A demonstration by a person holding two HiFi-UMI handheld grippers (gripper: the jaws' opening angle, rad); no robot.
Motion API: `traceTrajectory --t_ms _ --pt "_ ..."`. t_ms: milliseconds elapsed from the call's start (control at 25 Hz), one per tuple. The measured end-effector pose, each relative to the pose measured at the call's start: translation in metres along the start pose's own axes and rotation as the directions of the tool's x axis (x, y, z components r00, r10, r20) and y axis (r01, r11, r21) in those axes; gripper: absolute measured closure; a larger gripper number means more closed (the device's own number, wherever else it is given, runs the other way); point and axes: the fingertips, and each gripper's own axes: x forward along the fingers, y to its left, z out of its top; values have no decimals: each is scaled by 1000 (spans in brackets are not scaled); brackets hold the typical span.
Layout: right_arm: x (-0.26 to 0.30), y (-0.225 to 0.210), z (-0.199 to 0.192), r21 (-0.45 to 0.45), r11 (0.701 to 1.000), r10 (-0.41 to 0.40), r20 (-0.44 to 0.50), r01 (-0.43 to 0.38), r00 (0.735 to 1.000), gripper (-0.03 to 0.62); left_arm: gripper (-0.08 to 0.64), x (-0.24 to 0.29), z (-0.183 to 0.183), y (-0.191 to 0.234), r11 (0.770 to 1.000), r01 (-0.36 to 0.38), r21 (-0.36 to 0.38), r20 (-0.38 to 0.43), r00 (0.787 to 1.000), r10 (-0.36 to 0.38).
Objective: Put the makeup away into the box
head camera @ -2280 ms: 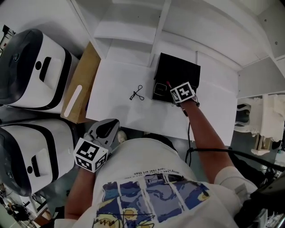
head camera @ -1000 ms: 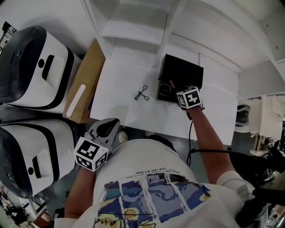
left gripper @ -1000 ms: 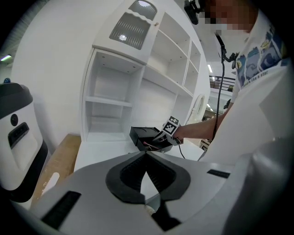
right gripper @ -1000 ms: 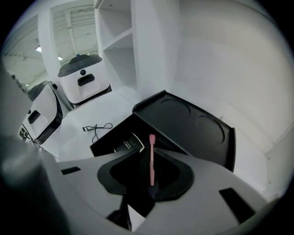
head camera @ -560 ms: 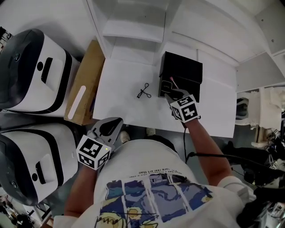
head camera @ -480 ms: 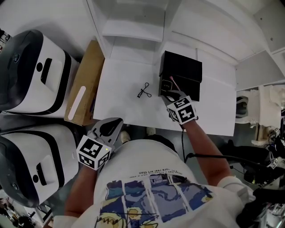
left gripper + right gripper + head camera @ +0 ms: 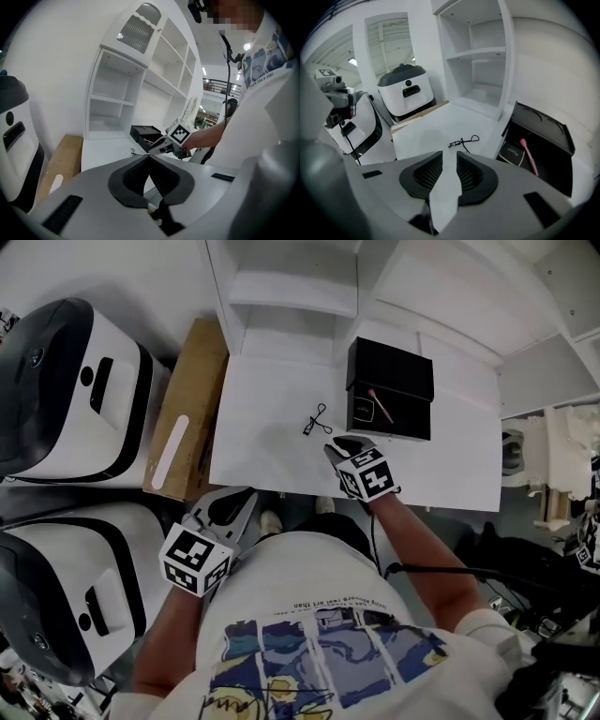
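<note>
The black box [image 7: 390, 381] stands open at the back of the white table [image 7: 267, 442]. Inside it lie a pink stick [image 7: 380, 405] and a small dark compact [image 7: 361, 414]. In the right gripper view the box [image 7: 543, 136] shows at right with the pink stick [image 7: 528, 152]. A black eyelash curler [image 7: 317, 420] [image 7: 464, 140] lies on the table left of the box. My right gripper [image 7: 340, 447] [image 7: 449, 157] hovers just short of the curler, open a little with nothing between its fingers. My left gripper [image 7: 228, 507] [image 7: 149, 157] hangs off the table's near edge, shut and empty.
Two large white-and-black machines [image 7: 66, 371] [image 7: 56, 587] stand at left, beside a brown cardboard carton [image 7: 183, 423]. White shelving [image 7: 300, 282] rises behind the table. A black cable [image 7: 441, 568] trails from the right arm.
My right gripper has drawn back out of the box, toward me and to the left, and the pink stick stays in the box. The left gripper has barely shifted.
</note>
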Motion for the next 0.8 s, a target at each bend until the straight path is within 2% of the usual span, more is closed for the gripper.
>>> traceTrajectory --t_ms 80,200,360,560,680,800 --pt "13 5 -1 62 998 17 3 -17 1000 482 546 -5 -4 2 1000 1 2 -3 1000 -1" --pt "31 8 2 147 989 28 2 -27 1000 444 546 -14 -10 5 1000 -4 -3 -5 1000 4" --pt "51 4 11 225 974 -11 -12 14 1000 407 546 -29 -18 13 999 -29 -18 -3 1000 29" --pt "71 -8 12 332 940 -64 -39 74 997 404 546 -46 -28 22 997 -69 -39 -6 998 69" --pt "79 -14 11 386 917 -96 -42 105 995 413 546 -53 -33 25 996 -77 -45 -9 997 77" --pt "85 -19 9 406 904 -124 -49 134 991 474 546 -58 -36 27 995 -89 -50 -14 996 89"
